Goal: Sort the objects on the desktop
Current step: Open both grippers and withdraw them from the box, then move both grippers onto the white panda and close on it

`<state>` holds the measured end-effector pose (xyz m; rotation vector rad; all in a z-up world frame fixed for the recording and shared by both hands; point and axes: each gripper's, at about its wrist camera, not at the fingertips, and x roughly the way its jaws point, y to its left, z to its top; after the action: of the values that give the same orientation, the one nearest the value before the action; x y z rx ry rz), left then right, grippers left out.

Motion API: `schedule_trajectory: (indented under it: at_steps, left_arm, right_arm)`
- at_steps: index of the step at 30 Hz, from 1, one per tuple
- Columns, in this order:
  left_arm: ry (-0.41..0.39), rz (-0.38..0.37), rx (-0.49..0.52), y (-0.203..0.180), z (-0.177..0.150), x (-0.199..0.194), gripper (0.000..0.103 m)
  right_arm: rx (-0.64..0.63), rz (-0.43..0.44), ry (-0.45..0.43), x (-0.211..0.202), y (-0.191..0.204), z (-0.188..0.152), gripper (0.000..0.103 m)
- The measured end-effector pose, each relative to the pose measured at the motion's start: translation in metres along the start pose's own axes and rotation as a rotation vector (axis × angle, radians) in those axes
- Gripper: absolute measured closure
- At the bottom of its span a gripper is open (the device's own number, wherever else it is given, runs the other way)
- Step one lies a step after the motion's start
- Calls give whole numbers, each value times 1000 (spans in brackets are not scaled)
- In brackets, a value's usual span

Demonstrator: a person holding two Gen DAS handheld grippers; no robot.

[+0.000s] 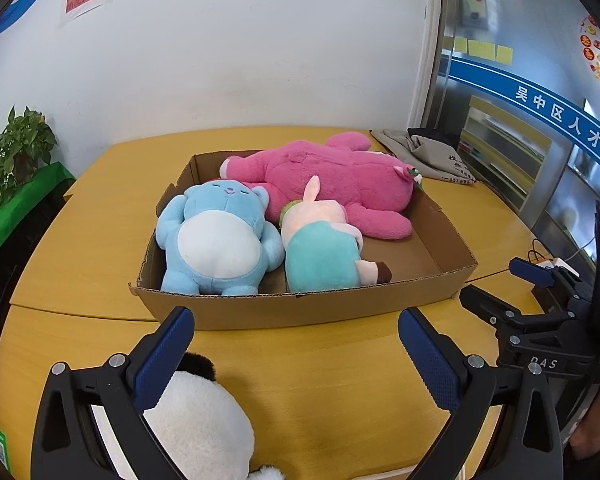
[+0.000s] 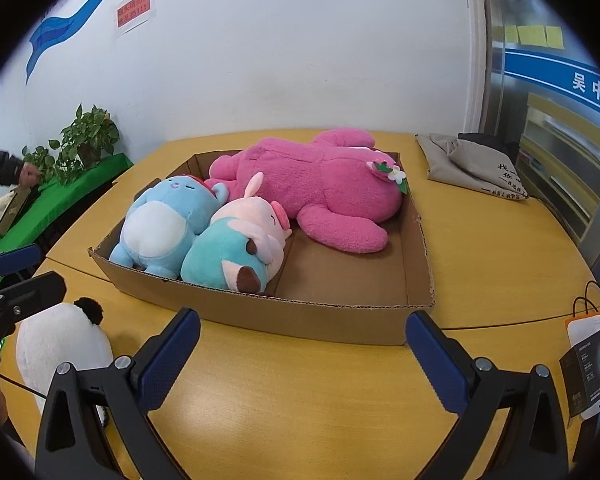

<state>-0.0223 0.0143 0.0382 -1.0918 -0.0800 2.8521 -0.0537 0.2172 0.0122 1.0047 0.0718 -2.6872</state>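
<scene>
Just in front of the shallow brown cardboard tray (image 1: 300,312) holding three plush toys, the white panda plush (image 1: 204,420) waits on the yellow counter (image 1: 320,380), both the left gripper (image 1: 296,356) and right gripper (image 2: 304,356) wide and empty; next, probably, the left closes on it.

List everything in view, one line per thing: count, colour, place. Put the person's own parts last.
cardboard tray: 1, brown, middle of the table
pink plush: 1, pink, lying across the tray's far side
blue plush: 1, light blue with white belly, tray's left side
teal-and-pink plush: 1, tray's middle, beside the blue plush
panda plush: 1, white with black ear, on the table outside the tray, near side
table: 1, yellow wood
grey bag: 1, far right of the table
boxed item: 1, black and white, table's right edge
potted plant: green, left, on a green-covered surface
left gripper: black, blue pads, open
right gripper: black, blue pads, open
</scene>
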Motion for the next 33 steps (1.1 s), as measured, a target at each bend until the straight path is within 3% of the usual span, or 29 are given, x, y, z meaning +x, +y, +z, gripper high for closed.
schedule_trajectory:
  at_steps: [33]
  left_arm:
    - [8, -31, 9, -5, -3, 6, 0]
  right_arm:
    - [-25, -4, 11, -1, 8, 1, 0]
